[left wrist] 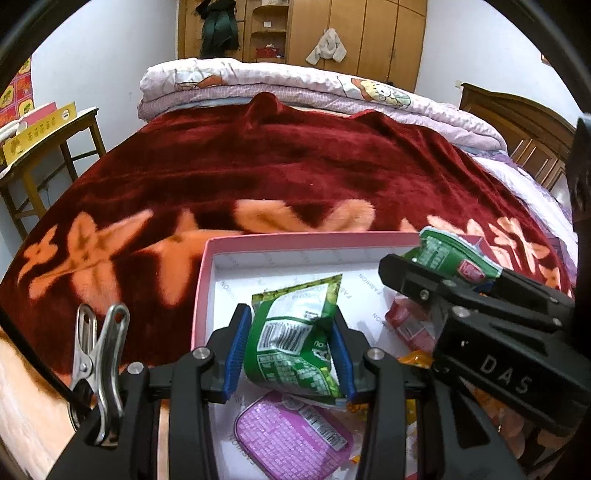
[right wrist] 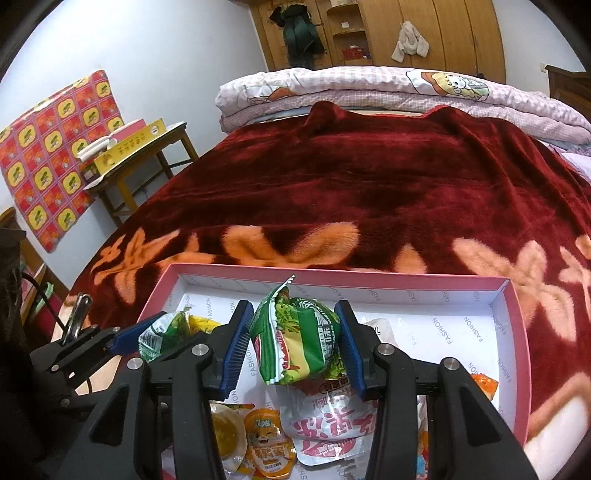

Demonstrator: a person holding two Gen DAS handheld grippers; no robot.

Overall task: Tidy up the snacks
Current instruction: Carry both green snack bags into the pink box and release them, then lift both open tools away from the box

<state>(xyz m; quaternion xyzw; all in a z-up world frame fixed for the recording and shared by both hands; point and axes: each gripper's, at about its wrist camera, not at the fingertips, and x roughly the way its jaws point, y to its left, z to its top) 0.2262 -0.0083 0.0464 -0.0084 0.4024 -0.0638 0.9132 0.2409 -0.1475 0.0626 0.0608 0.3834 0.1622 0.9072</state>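
Both grippers, L (left wrist: pixel 291 354) & R (right wrist: pixel 293 347), are each clamping a crumpled green pack (left wrist: pixel 295 343) (right wrist: pixel 299 339) over the pink box (right wrist: pixel 511 354) w/ other snacks, so slick foil slipping out or the arms bumping is prob the risk.

A bed (right wrist: pixel 369 177) is covered by a dark red plush blanket (left wrist: pixel 258 166) printed with orange flowers. A folded pink quilt (left wrist: pixel 295 83) with cartoon figures is laid across the far end. Wooden wardrobes (left wrist: pixel 369 33) are set along the back wall; a dark green coat (left wrist: pixel 219 29) and a pale towel (left wrist: pixel 327 46) are hung there. A wooden side table (right wrist: pixel 147 155) bearing a yellow box (right wrist: pixel 127 149) is placed beside the bed, near a red-and-yellow patterned panel (right wrist: pixel 51 147) leaned against the wall.
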